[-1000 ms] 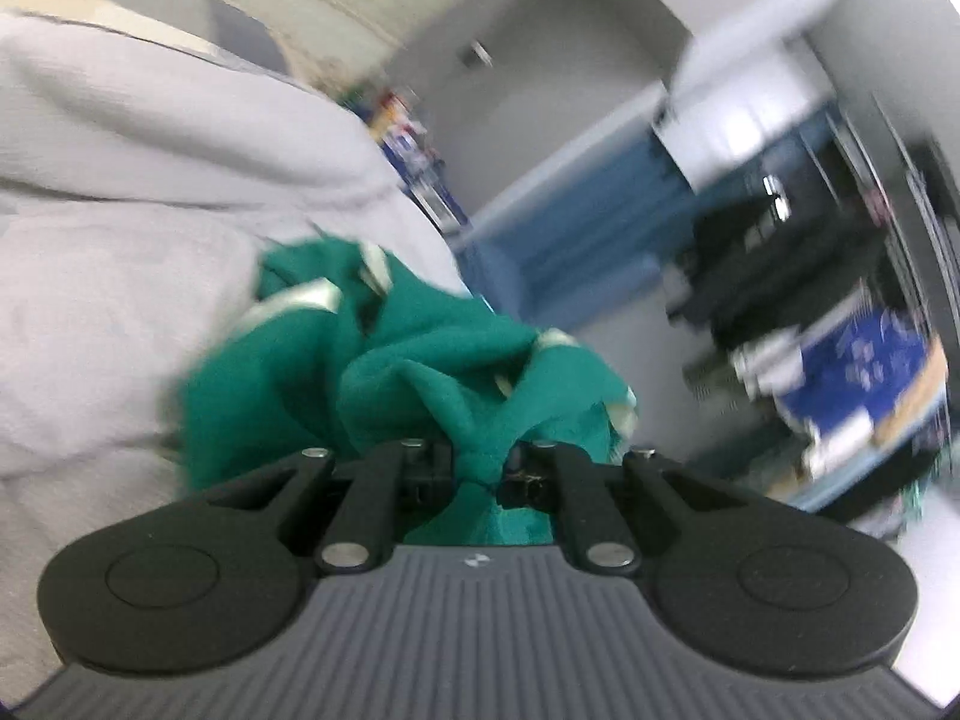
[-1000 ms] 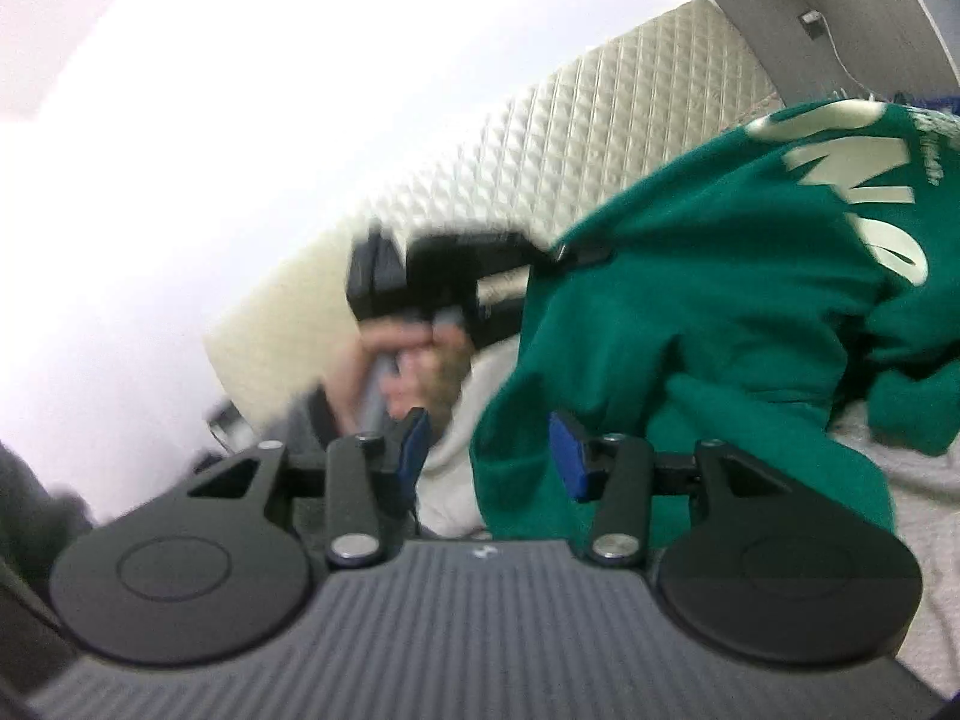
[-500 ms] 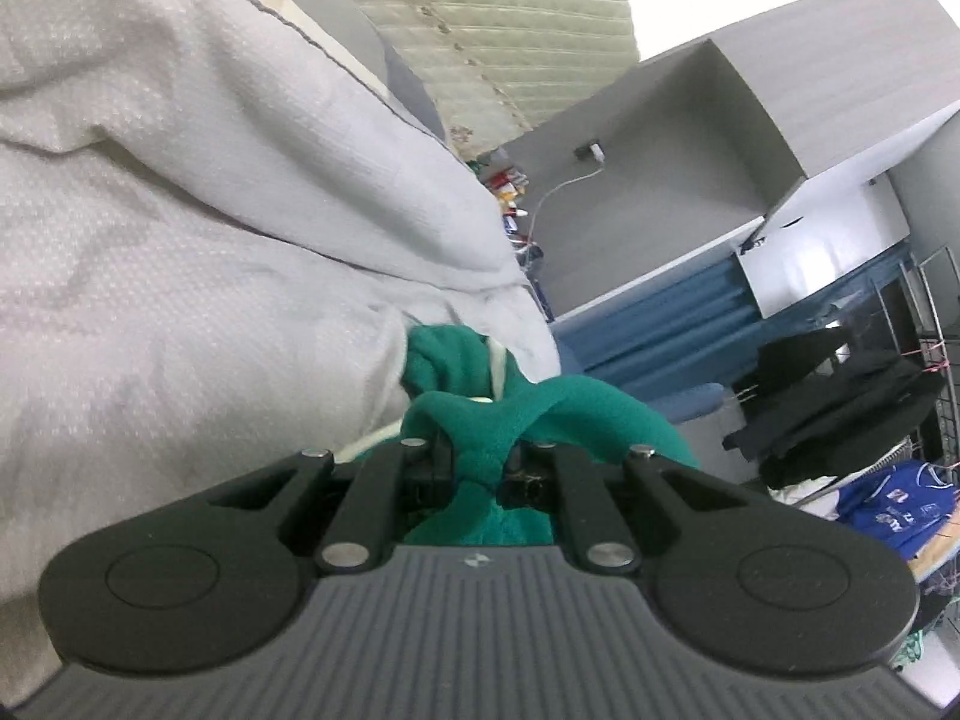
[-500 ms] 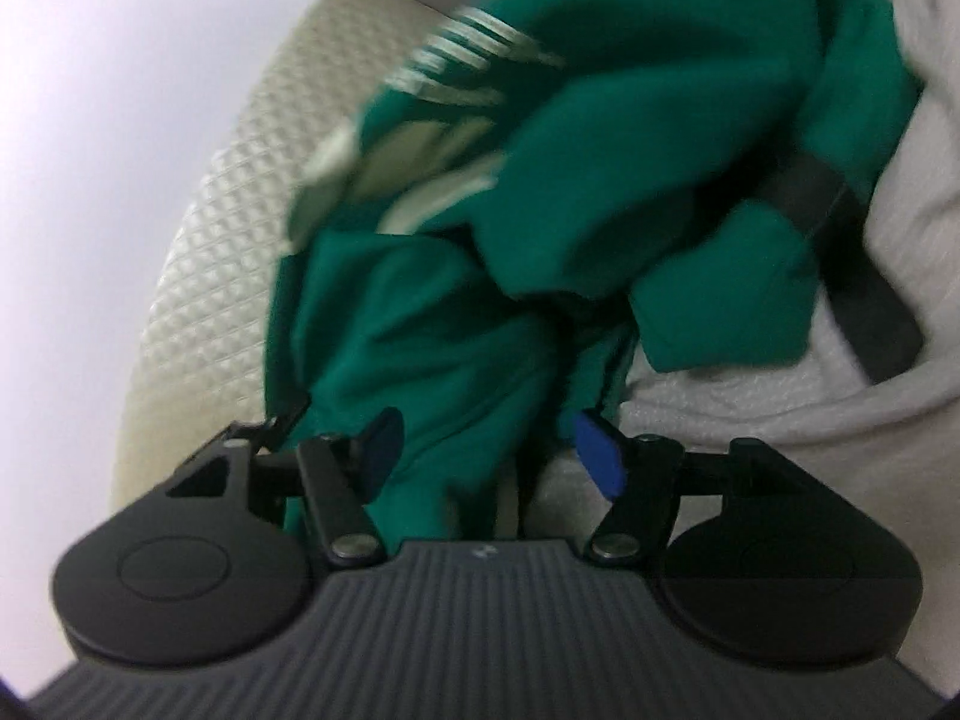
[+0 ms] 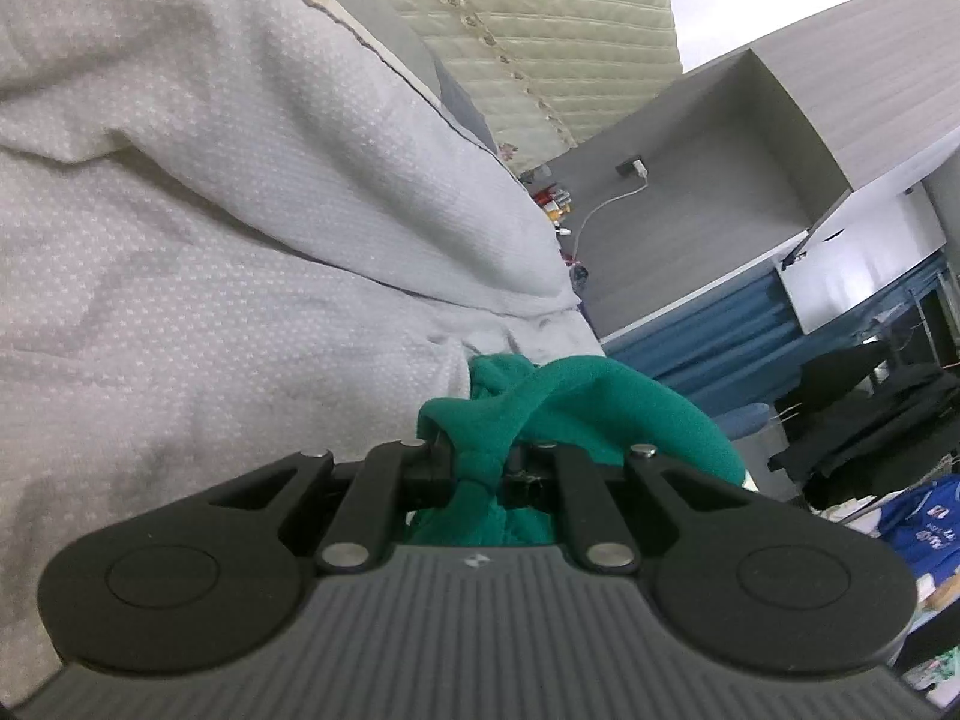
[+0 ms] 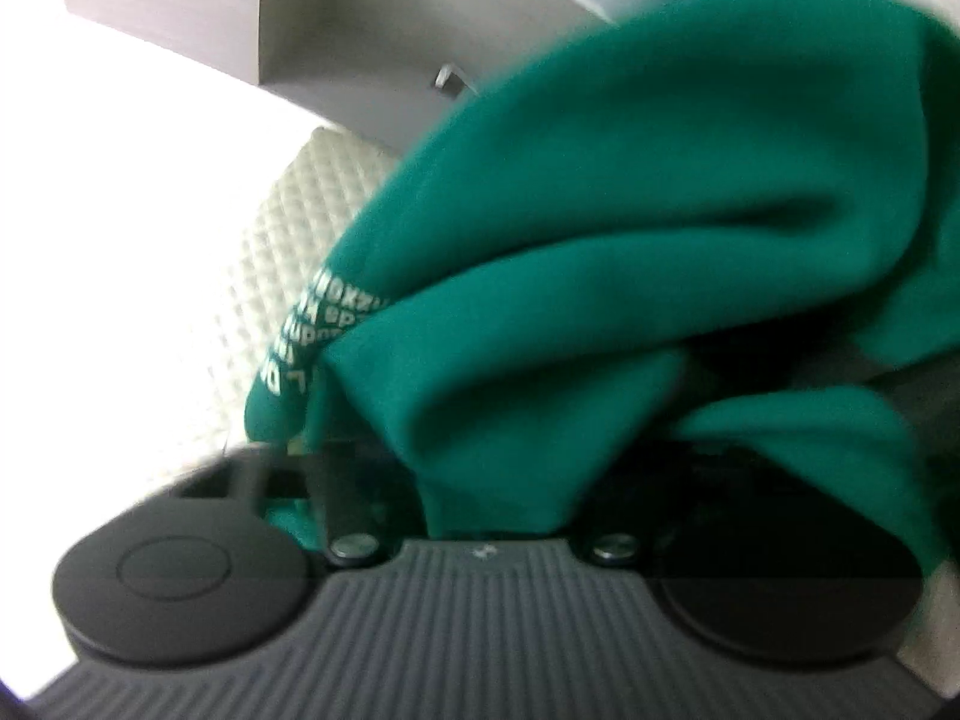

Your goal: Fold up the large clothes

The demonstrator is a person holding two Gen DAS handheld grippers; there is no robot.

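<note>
Two grips are on one green garment (image 6: 630, 228), and you should read everything else from its position.

Largest first: the white bedding (image 5: 210, 240) lies beneath and beside the garment, filling the left-wrist view — it looks to be your folding surface. Behind the garment stands the quilted headboard (image 5: 540, 30), with a grey shelf unit (image 5: 720, 180) next to it and dark clothes on a rack (image 5: 870, 420) well beyond.

The garment is bunched, not spread. In the left-wrist view it sits at the bedding's edge; in the right-wrist view its folds, with white lettering, drape over the tool and fill the frame.

Your left gripper (image 5: 480, 462) is pinched nearly closed on a twisted wad of the fabric. Your right gripper (image 6: 480, 516) is closing with cloth between its jaws; the fingertips are buried and blurred, but the fabric runs straight down between them, so I judge it gripped. Two separate holds suggest you mean to pull the garment open and lay it flat before any fold.

Against a second ago: the right gripper stood open and empty, facing the garment from a distance. The left has kept its pinch, and less of the garment shows ahead of it now.
</note>
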